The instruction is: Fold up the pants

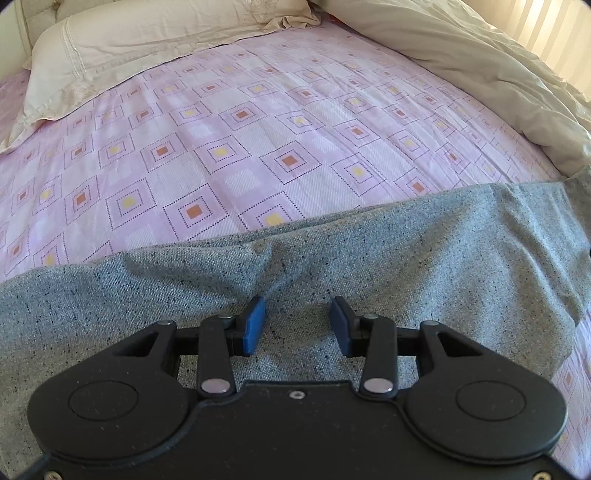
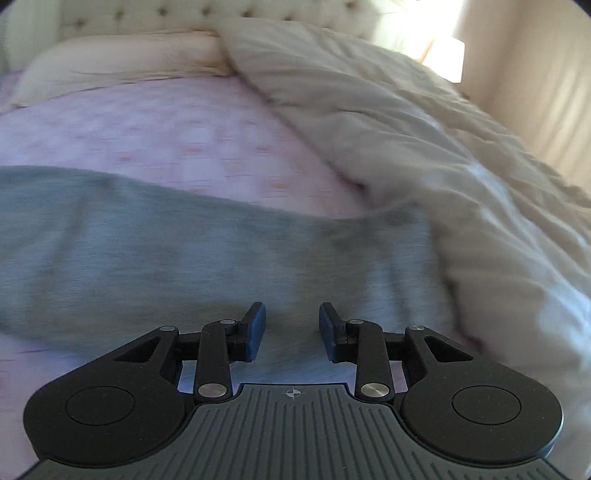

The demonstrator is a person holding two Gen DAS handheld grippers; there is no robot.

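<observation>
Grey speckled pants (image 1: 332, 266) lie spread across the near part of a bed with a pink patterned sheet (image 1: 229, 147). My left gripper (image 1: 297, 325) hangs just above the grey cloth, jaws apart, blue pads bare with nothing between them. In the right wrist view, which is blurred, the same grey pants (image 2: 184, 251) run from the left edge to the duvet. My right gripper (image 2: 291, 330) is over their near edge, jaws apart and nothing gripped between the pads.
A cream pillow (image 1: 122, 55) lies at the head of the bed. A bunched cream duvet (image 2: 424, 155) covers the right side, touching the pants' right end. A tufted headboard (image 2: 221, 14) stands behind. Bare pink sheet stretches beyond the pants.
</observation>
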